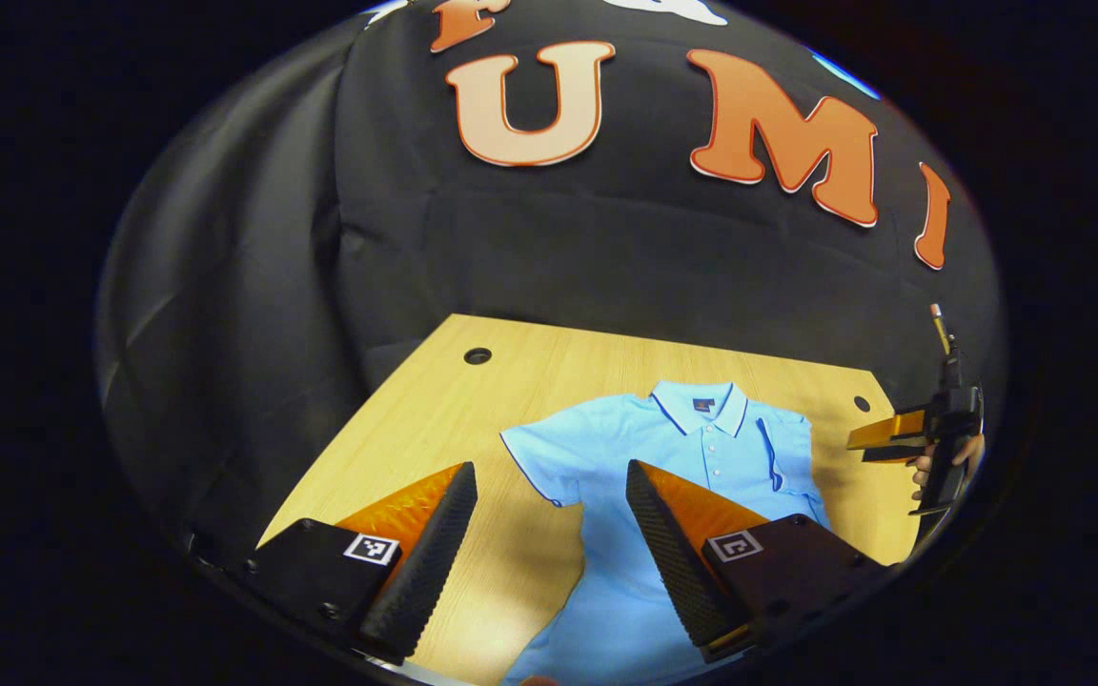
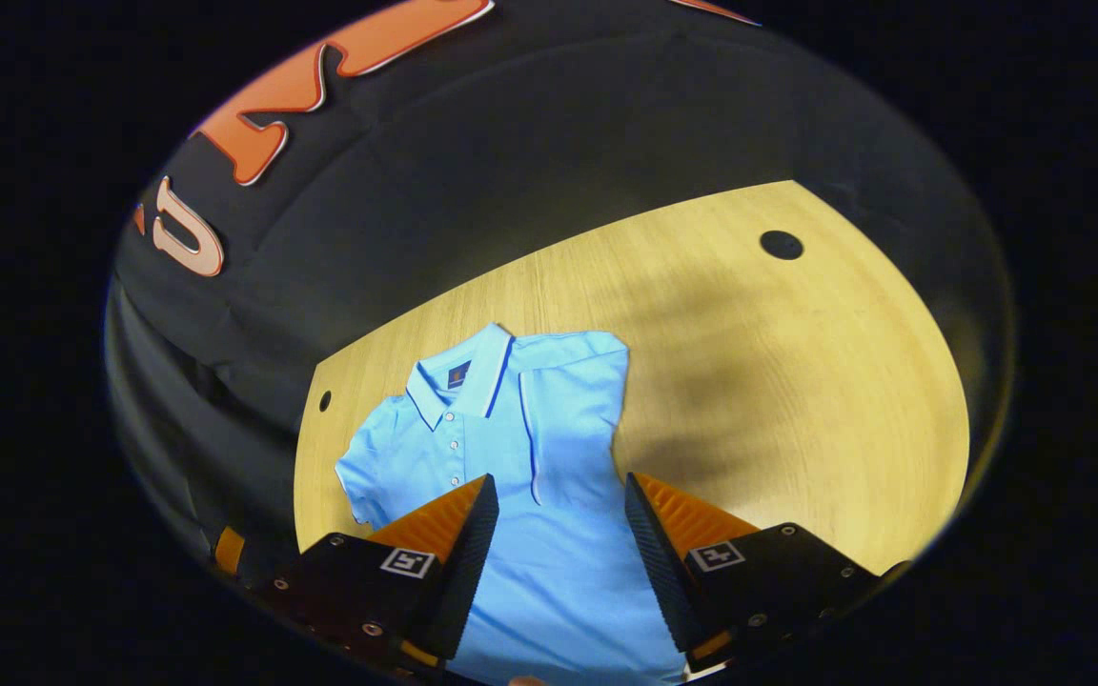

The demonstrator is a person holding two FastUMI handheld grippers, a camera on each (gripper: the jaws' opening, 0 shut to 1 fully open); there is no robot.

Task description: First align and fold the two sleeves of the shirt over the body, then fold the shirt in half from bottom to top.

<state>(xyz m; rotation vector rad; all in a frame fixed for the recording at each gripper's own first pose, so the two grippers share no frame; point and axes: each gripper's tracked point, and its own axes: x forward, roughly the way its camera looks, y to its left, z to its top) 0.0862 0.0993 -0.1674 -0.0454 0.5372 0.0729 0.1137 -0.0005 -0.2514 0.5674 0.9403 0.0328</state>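
Note:
A light blue polo shirt (image 1: 701,457) lies face up on the wooden table (image 1: 435,400), collar toward the far wall. One sleeve (image 1: 792,457) is folded over the body, and the other sleeve (image 1: 549,453) lies spread out flat. My left gripper (image 1: 549,472) hovers open above that spread sleeve, holding nothing. In the right gripper view the shirt (image 2: 473,448) shows its folded sleeve (image 2: 578,400) and its spread sleeve (image 2: 368,472). There my right gripper (image 2: 559,484) stands open over the shirt's body, nothing between its fingers. In the left gripper view the right gripper (image 1: 892,438) shows off the shirt's far side, a hand holding it.
The table has round holes near its far corners (image 1: 477,355) (image 2: 782,245). Bare wood (image 2: 797,400) stretches beside the folded sleeve. Black cloth walls stand close behind the table's far edge.

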